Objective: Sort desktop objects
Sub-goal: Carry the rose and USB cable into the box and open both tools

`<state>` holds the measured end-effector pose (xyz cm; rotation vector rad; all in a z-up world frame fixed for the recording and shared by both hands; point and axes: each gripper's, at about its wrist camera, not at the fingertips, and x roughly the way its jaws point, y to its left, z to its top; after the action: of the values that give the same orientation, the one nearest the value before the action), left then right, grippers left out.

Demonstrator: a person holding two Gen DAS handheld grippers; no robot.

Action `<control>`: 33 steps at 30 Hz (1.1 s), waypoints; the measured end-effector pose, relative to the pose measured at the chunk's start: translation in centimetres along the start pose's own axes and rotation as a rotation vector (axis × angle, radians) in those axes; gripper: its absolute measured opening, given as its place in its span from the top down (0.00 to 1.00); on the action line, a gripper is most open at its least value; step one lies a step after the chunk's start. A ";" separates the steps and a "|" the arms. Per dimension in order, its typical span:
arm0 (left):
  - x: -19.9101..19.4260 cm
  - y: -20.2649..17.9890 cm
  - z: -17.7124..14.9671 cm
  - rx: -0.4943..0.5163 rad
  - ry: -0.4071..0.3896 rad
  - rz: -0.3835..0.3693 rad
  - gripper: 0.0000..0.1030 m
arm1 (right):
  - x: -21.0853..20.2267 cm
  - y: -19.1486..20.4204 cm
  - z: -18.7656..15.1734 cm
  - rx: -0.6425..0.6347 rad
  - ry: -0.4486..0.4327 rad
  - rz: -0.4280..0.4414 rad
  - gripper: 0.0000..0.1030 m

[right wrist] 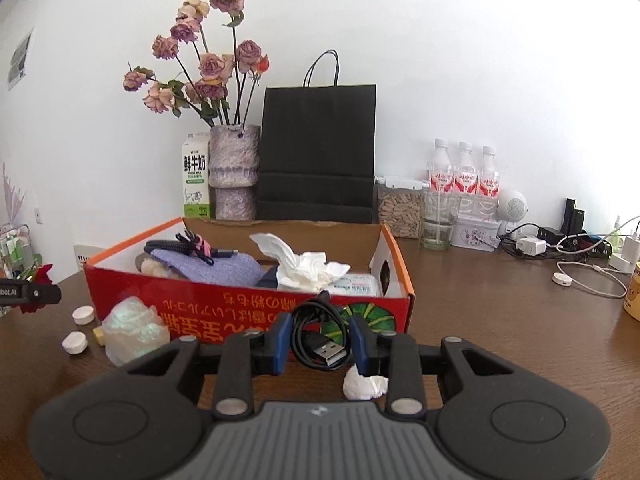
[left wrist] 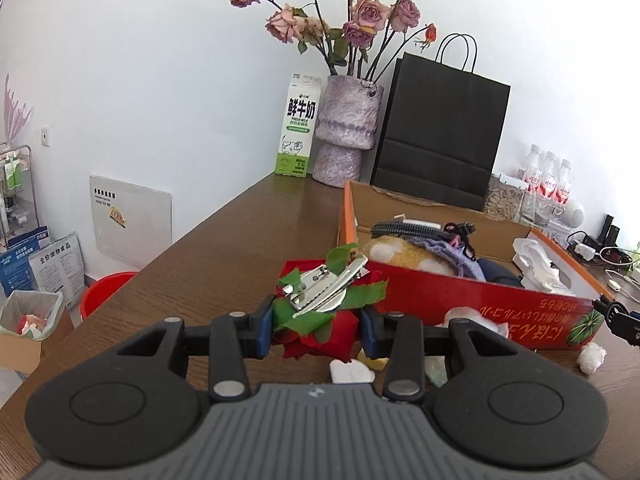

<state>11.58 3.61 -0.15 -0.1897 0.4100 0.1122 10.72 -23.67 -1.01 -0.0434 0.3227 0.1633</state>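
Observation:
My left gripper (left wrist: 317, 328) is shut on a red fabric flower hair clip (left wrist: 320, 300) with green leaves and a metal clasp, held above the table beside the red cardboard box (left wrist: 480, 304). My right gripper (right wrist: 320, 344) is shut on a coiled black USB cable (right wrist: 318, 338), in front of the same box (right wrist: 240, 308). The box holds a purple knit item (right wrist: 212, 268), white tissue (right wrist: 304, 264), a wipes pack and cords. The left gripper's tip (right wrist: 32, 294) with the red flower shows at the far left in the right wrist view.
On the brown table lie a crumpled plastic wrap (right wrist: 134, 332), white caps (right wrist: 82, 315), a yellow bit, and tissue wads (right wrist: 364, 384). Behind the box stand a milk carton (left wrist: 296, 128), a vase of dried roses (left wrist: 346, 132), a black paper bag (right wrist: 316, 152), bottles (right wrist: 464, 172) and chargers.

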 end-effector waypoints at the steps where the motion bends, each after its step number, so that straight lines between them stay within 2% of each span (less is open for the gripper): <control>1: -0.1 -0.3 0.4 0.002 -0.012 -0.007 0.60 | -0.1 0.1 0.4 -0.004 -0.015 0.002 0.71; 11: 0.8 -5.0 4.5 0.017 -0.107 -0.098 0.59 | 1.9 1.4 5.0 -0.022 -0.137 0.020 0.71; 15: 2.5 -7.1 6.0 0.014 -0.128 -0.118 0.59 | 3.9 2.1 7.1 -0.017 -0.170 0.031 0.71; 18: 4.6 -8.4 7.1 0.004 -0.143 -0.107 0.59 | 6.3 2.4 8.5 -0.004 -0.189 0.029 0.71; 22: 8.6 -9.1 7.3 -0.031 -0.102 -0.075 0.58 | 9.4 1.8 8.1 0.069 -0.165 0.046 0.71; 25: 11.1 -9.1 7.0 -0.032 -0.042 -0.076 0.59 | 10.7 1.7 7.1 0.043 -0.124 0.043 0.71; 28: 11.7 -8.3 6.2 -0.034 -0.002 -0.085 0.59 | 10.7 1.7 6.5 0.027 -0.124 0.027 0.73; 30: 11.7 -8.1 6.0 -0.027 0.003 -0.063 0.59 | 10.6 1.8 6.4 0.023 -0.125 0.030 0.73; 33: 11.3 -8.2 5.7 -0.016 -0.006 -0.069 0.59 | 10.7 2.1 6.0 0.011 -0.114 0.028 0.73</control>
<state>25.28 -2.41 1.68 -0.2189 0.3966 0.0484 22.28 -19.53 1.18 -0.0186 0.2109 0.1911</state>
